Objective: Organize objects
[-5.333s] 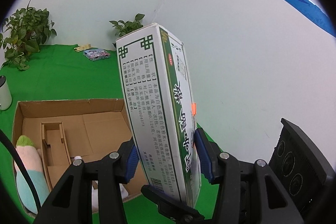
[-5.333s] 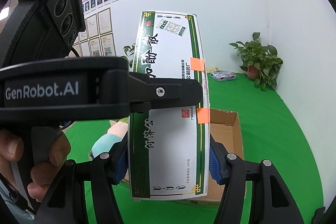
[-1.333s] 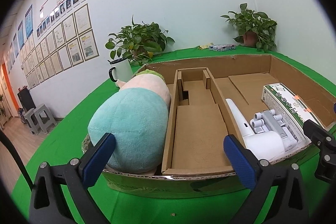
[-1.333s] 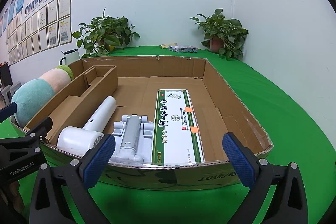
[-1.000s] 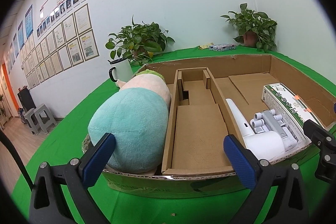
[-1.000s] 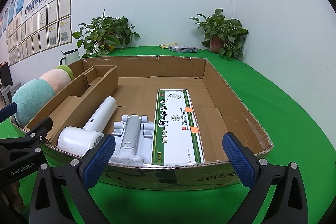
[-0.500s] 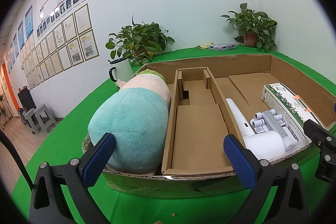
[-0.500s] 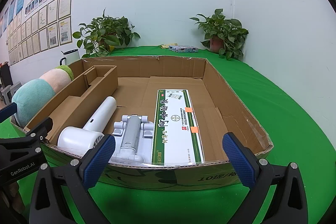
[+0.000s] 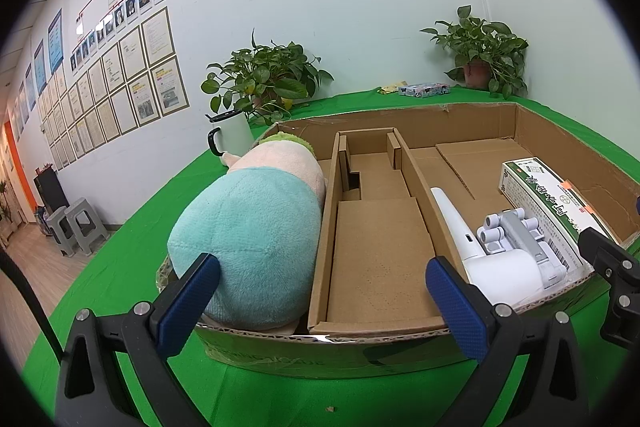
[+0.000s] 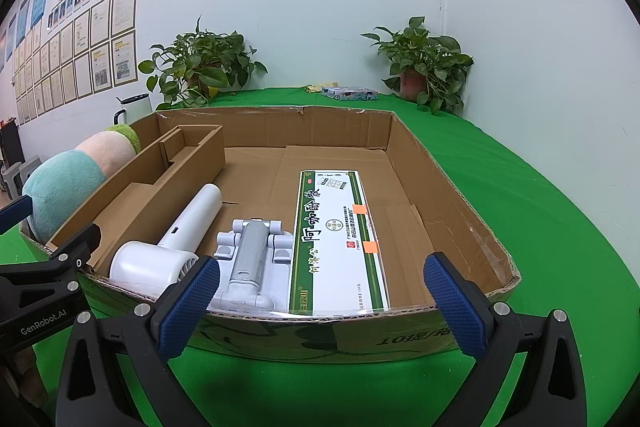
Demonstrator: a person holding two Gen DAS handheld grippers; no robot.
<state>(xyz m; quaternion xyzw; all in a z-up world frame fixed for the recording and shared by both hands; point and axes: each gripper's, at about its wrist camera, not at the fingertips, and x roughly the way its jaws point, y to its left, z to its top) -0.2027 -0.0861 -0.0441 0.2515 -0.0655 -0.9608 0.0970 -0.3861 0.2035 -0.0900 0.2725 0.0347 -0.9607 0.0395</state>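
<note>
Both claws spread wide, empty, before the carton [image 10: 460, 187] on the green bench [image 10: 540, 219].

Left claw [image 9: 320, 291] faces the plush [image 9: 256, 223]; right claw [image 10: 320, 291] has the box [image 10: 340, 239] at 12 o'clock, bracket [image 10: 252, 259] and dryer [image 10: 176, 243] at 10 o'clock.

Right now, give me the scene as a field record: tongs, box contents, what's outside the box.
left tongs: open, empty, in front of the cardboard box
right tongs: open, empty, in front of the box
left compartment: plush toy
middle: cardboard insert, nothing in it
right compartment, left to right: white hair dryer, grey part, green-and-white carton lying flat
outside box: white mug, two potted plants, small packet on the green cloth
</note>
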